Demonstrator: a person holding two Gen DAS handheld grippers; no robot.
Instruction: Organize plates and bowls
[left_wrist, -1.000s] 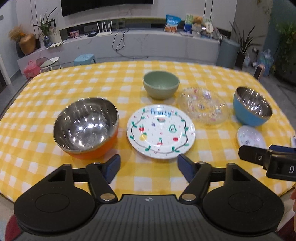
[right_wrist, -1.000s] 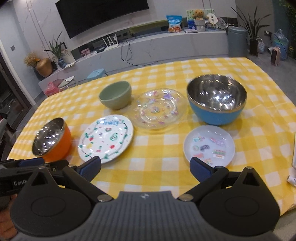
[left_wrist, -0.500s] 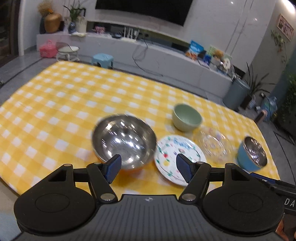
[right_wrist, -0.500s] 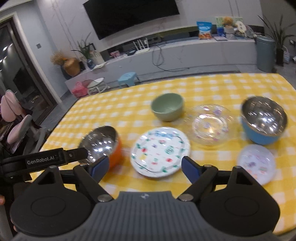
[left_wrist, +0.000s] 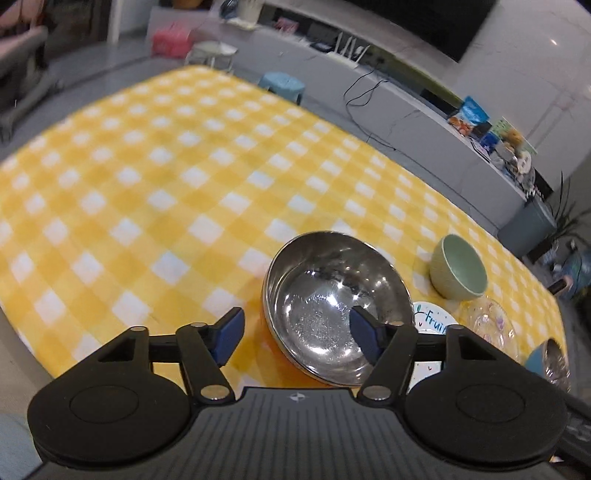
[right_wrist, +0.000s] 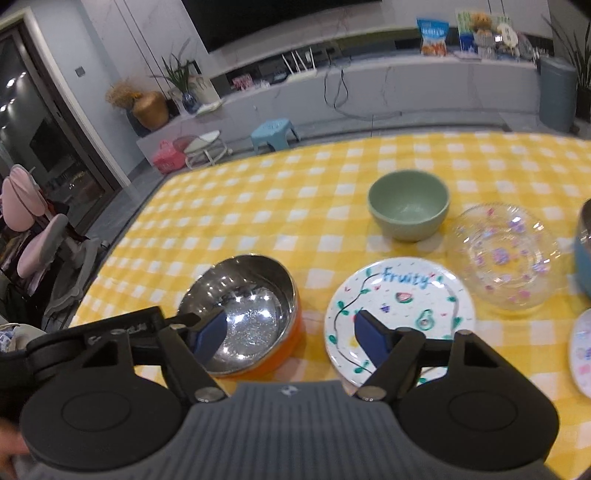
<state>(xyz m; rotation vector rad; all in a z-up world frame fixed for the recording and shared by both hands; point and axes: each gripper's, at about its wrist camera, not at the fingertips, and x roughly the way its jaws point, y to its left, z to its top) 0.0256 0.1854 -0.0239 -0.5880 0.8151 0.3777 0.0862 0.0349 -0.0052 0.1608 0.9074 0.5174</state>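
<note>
A: Progress?

B: Nothing stacked yet. Near table (right_wrist: 258, 192) edge: orange steel bowl (right_wrist: 243, 310), Fruity plate (right_wrist: 399, 306) beside it. Farther in: clear plate (right_wrist: 506, 254), green bowl (right_wrist: 408, 205). All apart.

A: Jaws?

B: Left gripper (left_wrist: 295, 334) closing, part-open, astride the orange bowl's near rim, no contact seen. Right gripper (right_wrist: 288, 334) closing, empty.

3 bowls: orange steel (right_wrist: 258, 314), green (right_wrist: 408, 205), blue (right_wrist: 583, 251), 3 plates: Fruity (right_wrist: 402, 295), glass (right_wrist: 502, 254), sm. white (right_wrist: 581, 354)
</note>
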